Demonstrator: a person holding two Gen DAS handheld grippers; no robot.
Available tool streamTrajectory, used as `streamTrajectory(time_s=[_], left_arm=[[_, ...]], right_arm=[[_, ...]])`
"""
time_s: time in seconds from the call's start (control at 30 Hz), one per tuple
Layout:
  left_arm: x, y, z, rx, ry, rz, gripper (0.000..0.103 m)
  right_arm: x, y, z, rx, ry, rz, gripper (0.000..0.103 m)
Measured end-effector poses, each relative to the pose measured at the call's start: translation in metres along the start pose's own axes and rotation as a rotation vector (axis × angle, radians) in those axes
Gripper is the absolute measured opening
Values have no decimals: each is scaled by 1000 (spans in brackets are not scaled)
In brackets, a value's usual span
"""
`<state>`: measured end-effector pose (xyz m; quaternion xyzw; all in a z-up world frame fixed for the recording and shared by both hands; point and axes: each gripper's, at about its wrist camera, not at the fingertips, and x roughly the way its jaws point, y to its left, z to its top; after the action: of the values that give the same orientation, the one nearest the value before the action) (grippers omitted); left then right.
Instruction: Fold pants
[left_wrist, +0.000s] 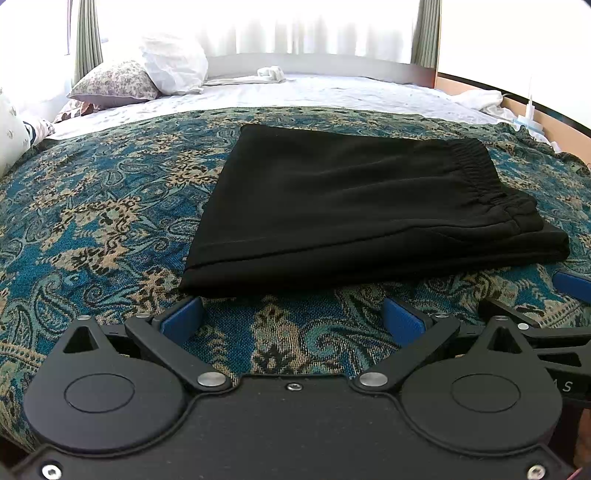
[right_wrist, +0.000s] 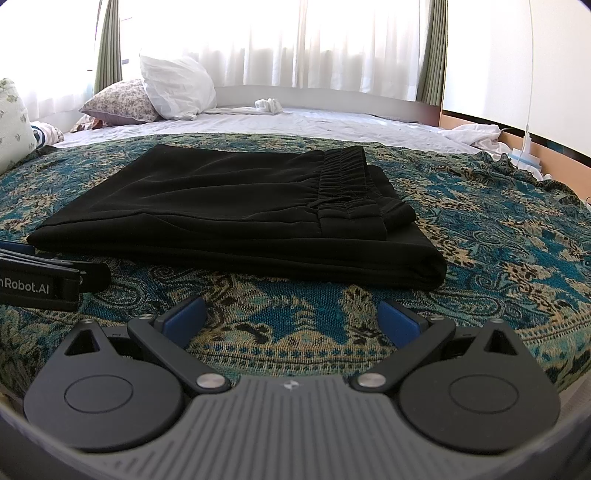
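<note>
The black pants (left_wrist: 362, 210) lie folded into a flat stack on the blue patterned bedspread (left_wrist: 92, 221), elastic waistband on the right side on top. They also show in the right wrist view (right_wrist: 229, 210). My left gripper (left_wrist: 295, 317) is open and empty, just in front of the stack's near edge, not touching it. My right gripper (right_wrist: 291, 317) is open and empty, a little back from the stack's near right corner. The right gripper's fingers (left_wrist: 569, 284) show at the left view's right edge; the left gripper's side (right_wrist: 48, 280) shows at the right view's left edge.
The bedspread (right_wrist: 498, 229) covers the near half of a bed with a white sheet (left_wrist: 295, 96) behind. Pillows (left_wrist: 147, 74) lie at the far left, a small white cloth (left_wrist: 271, 72) by the headboard, crumpled white fabric (left_wrist: 476, 99) at the far right.
</note>
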<state>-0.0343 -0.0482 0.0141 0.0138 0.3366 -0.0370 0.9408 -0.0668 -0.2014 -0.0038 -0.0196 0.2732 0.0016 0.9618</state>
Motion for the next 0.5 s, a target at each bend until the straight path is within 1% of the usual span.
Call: streamTrajectory(time_s=[0.5], left_arm=[[0, 0, 0, 0, -1, 0, 103]], right_arm=[[-1, 0, 0, 1, -4, -3, 103]])
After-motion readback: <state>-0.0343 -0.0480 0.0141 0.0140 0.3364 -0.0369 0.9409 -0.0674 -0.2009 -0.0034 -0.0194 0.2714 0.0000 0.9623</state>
